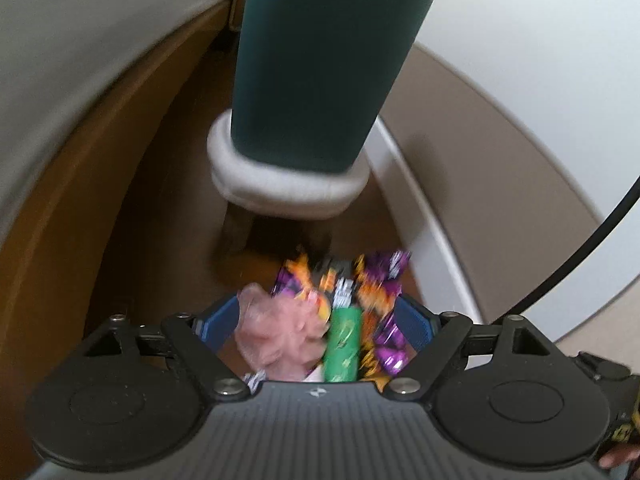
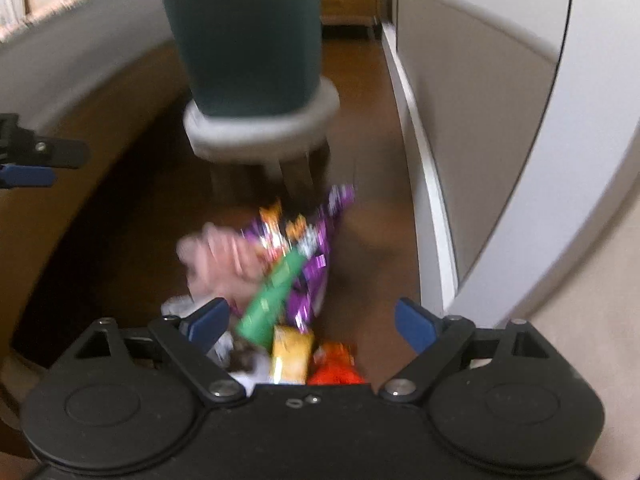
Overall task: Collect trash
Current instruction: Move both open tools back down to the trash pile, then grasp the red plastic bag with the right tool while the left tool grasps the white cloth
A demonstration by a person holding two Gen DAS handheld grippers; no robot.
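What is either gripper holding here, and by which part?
Nothing is held. The left gripper and right gripper are both open above the trash pile on the floor, with no finger closed on any piece.

One dark green bin (image 2: 244,36) at twelve o'clock on one white stool (image 2: 264,130). In the litter pile at six o'clock: one pink tissue wad (image 2: 216,260), one green tube (image 2: 272,300), one purple wrapper (image 2: 316,248), one yellow packet (image 2: 290,354), one orange packet (image 2: 334,366). Blur hides any smaller scraps.
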